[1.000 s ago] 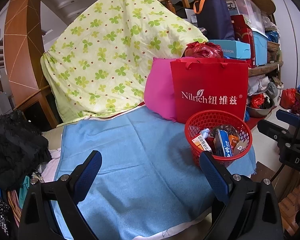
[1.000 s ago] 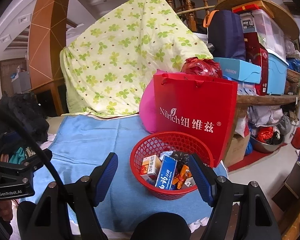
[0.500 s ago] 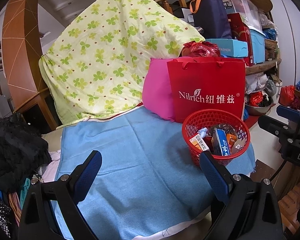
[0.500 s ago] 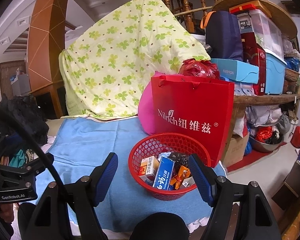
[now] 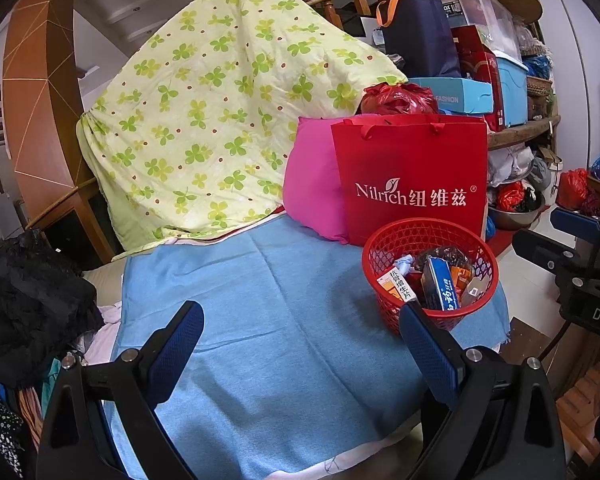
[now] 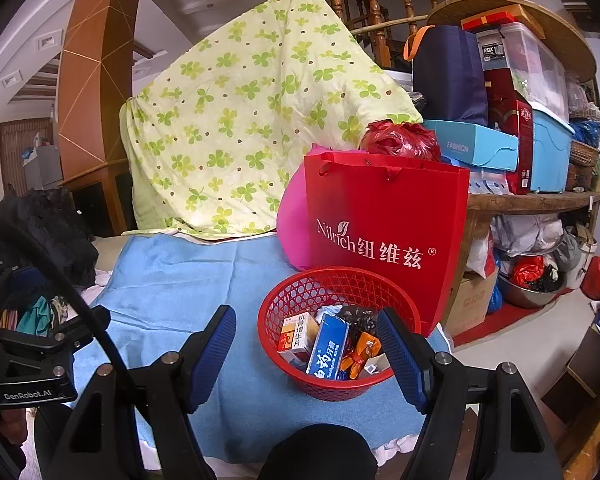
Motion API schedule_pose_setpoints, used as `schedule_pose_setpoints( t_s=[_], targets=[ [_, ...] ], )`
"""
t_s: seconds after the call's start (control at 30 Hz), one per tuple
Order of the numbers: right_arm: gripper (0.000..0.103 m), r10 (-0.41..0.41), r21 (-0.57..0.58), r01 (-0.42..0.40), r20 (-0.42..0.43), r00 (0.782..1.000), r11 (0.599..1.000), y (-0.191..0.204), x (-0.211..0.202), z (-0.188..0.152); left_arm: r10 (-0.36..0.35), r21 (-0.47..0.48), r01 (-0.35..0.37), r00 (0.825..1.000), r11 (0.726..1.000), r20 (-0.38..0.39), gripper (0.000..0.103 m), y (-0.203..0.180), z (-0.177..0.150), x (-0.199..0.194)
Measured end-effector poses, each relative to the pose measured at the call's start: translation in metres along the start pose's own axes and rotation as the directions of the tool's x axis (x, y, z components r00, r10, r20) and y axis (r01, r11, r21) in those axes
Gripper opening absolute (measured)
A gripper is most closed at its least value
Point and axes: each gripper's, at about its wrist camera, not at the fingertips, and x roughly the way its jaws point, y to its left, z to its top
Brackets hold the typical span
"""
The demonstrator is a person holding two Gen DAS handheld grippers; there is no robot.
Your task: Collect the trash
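Observation:
A red mesh basket (image 5: 392,242) (image 6: 340,280) sits on the blue cloth (image 5: 268,312) (image 6: 180,280) near its right front corner. It holds trash: a blue toothpaste box (image 6: 327,346) (image 5: 440,284), a white medicine box (image 6: 300,330) (image 5: 398,284), orange wrappers (image 6: 362,350) and dark plastic. My left gripper (image 5: 300,344) is open and empty, above the cloth to the basket's left. My right gripper (image 6: 306,354) is open and empty, just in front of the basket.
A red Nilrich paper bag (image 5: 412,184) (image 6: 384,232) and a pink cushion (image 5: 312,192) stand right behind the basket. A green-patterned quilt (image 5: 220,120) drapes over the back. Black clothes (image 5: 24,300) lie at left. Cluttered shelves (image 6: 532,196) and the floor are at right.
Both grippers have drifted slightly back and up; the basket and bag sit a little lower and further in view. Nothing was grasped or released.

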Motion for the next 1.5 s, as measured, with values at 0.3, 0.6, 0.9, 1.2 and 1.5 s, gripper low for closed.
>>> schedule_pose_setpoints(
  t_s=[0.3,0.6,0.9,1.2,1.5],
  targets=[
    [0.076,0.003,0.002,-0.003,0.01,1.0,1.0,0.0,-0.004,0.002,0.001,0.0,-0.001,1.0,1.0,0.0,0.098,-0.001,0.0,-0.001],
    [0.076,0.001,0.006,-0.001,0.014,1.0,1.0,-0.001,-0.005,0.005,-0.001,0.008,0.001,1.0,1.0,-0.001,0.098,0.0,0.003,-0.002],
    [0.076,0.002,0.005,-0.002,0.01,1.0,1.0,-0.003,-0.004,0.005,-0.004,0.021,0.004,1.0,1.0,-0.01,0.098,0.0,0.002,0.001],
    [0.076,0.001,0.008,-0.001,-0.007,1.0,1.0,-0.002,0.001,-0.003,-0.007,0.034,0.008,1.0,0.999,-0.028,0.098,-0.004,-0.003,0.008],
    [0.076,0.002,0.009,-0.002,-0.028,1.0,1.0,-0.001,0.01,-0.01,-0.014,0.029,0.015,0.999,0.999,-0.046,0.098,-0.004,-0.009,0.017]
  ],
)
